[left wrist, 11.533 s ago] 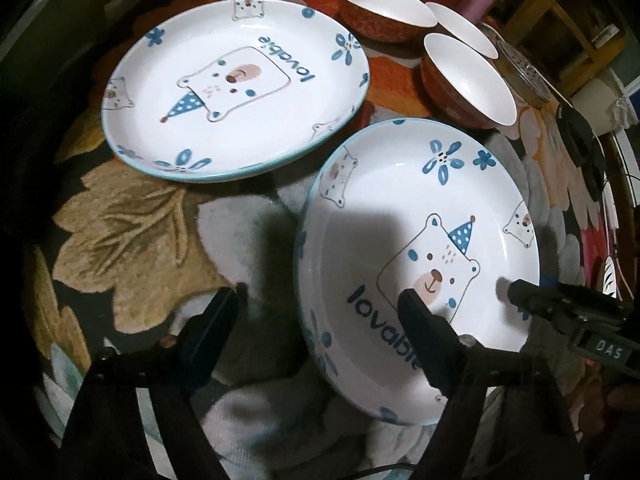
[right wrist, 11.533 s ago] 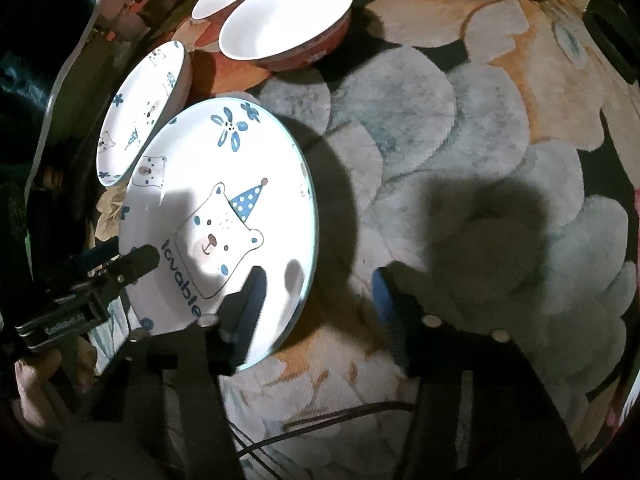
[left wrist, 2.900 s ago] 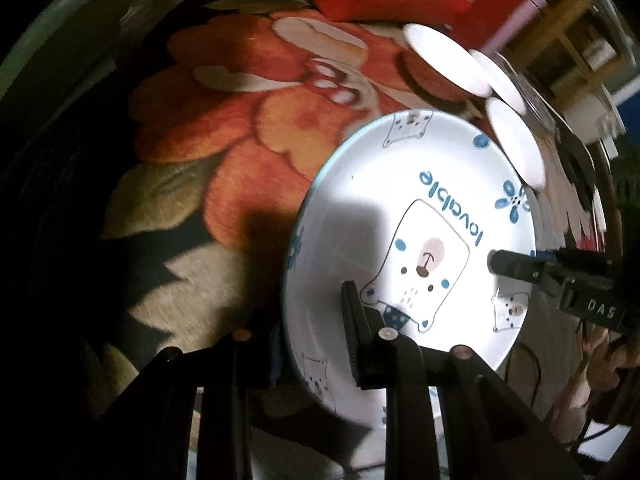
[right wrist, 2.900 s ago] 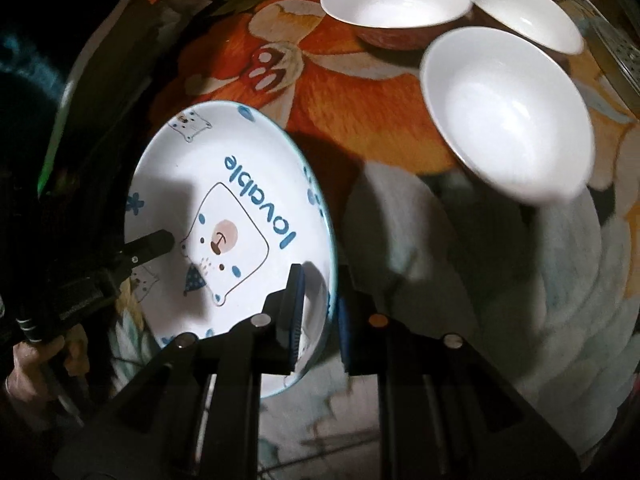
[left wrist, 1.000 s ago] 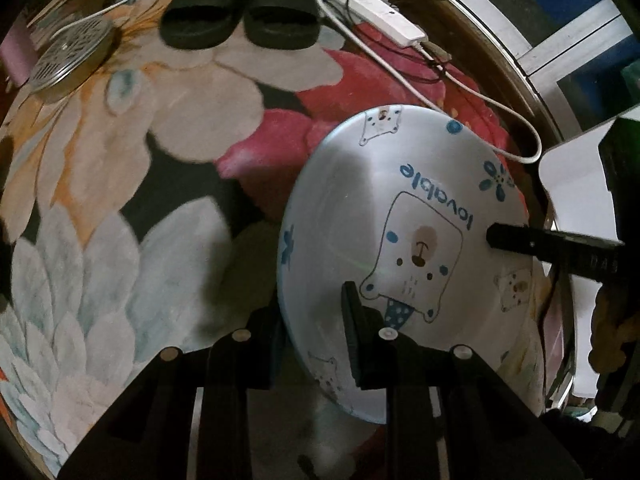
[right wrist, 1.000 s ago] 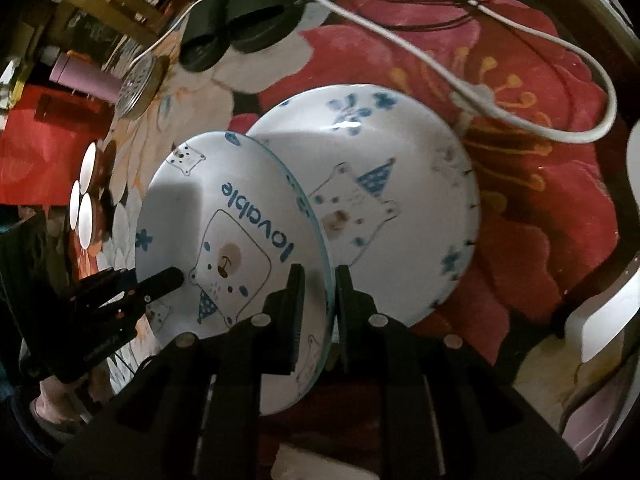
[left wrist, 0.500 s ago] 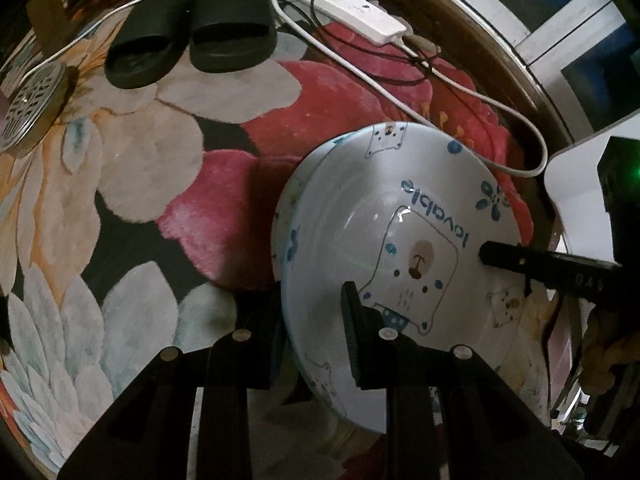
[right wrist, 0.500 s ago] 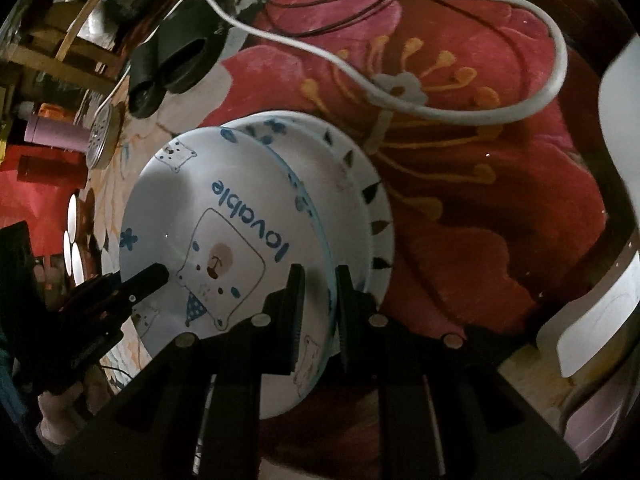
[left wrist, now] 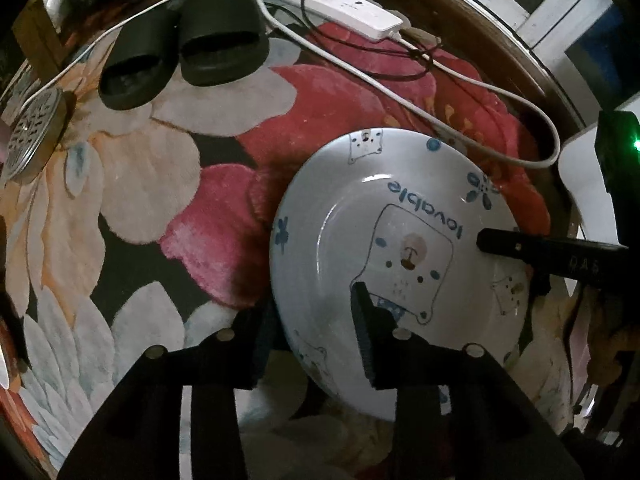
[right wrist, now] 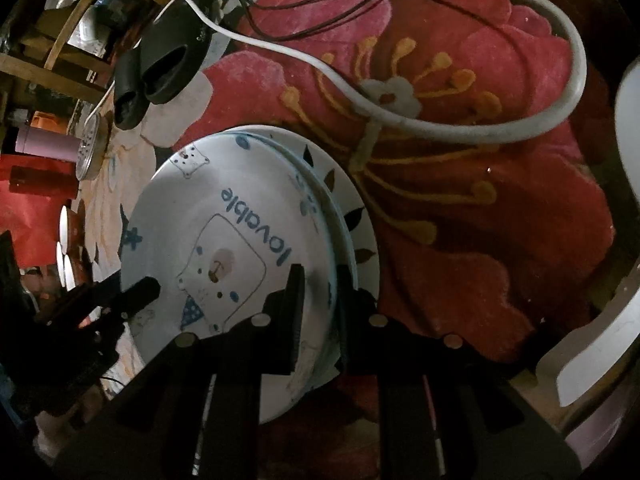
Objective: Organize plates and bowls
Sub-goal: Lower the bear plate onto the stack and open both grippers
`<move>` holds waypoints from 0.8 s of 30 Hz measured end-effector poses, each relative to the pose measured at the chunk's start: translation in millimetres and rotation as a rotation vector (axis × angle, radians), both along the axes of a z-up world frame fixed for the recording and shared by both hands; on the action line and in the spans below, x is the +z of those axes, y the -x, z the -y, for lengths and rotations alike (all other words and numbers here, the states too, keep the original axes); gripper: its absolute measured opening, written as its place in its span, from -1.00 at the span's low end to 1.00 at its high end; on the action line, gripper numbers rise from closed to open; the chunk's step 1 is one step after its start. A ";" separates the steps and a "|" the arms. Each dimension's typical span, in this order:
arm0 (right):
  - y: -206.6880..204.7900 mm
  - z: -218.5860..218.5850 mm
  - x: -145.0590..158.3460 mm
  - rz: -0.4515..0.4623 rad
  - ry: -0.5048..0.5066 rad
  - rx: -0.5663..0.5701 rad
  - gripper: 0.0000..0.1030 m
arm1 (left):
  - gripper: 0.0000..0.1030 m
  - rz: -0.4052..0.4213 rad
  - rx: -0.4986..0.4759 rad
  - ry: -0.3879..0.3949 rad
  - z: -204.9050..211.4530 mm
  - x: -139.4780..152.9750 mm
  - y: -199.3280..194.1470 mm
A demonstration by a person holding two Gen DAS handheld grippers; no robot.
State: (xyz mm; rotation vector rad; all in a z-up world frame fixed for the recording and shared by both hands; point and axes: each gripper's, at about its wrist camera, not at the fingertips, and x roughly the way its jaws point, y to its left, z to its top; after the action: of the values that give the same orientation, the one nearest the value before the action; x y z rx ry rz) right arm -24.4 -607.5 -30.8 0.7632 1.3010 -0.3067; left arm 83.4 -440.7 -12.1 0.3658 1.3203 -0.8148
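plate (left wrist: 400, 216) | white — blue "lovable", bear print | stacked on another

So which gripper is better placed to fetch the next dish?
Left, probably: the left gripper has its jaws opening off the bear plate, while the right gripper grips that plate's rim over the stack.

Floor was covered by a pile rug (left wrist: 168, 184) with large red, cream and pale grey flowers on a dark ground. Light was dim and uneven, the edges falling into shadow. Far ahead of the tool lay a pair of black slippers (left wrist: 180, 48), a white power strip (left wrist: 340, 4) and a white cable (right wrist: 440, 128) looping across the red bloom. A wooden frame (right wrist: 60, 52) stood far left.
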 end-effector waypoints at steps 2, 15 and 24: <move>-0.4 -0.6 0.0 -0.003 0.005 0.007 -0.66 | -0.11 -0.020 0.003 0.017 -2.0 0.6 -1.8; -12.3 -25.5 15.5 0.007 -0.031 0.009 0.88 | 0.97 0.019 0.069 0.059 -35.6 12.0 -7.0; -15.7 -42.3 16.4 -0.118 0.068 0.027 0.93 | 0.99 0.033 0.135 0.056 -67.7 13.1 -18.7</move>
State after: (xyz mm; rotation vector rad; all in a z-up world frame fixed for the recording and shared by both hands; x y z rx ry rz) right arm -8.7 -565.2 -14.4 0.6784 1.4038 -0.3772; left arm 102.1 -373.0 1.0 0.2418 1.2743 -0.7279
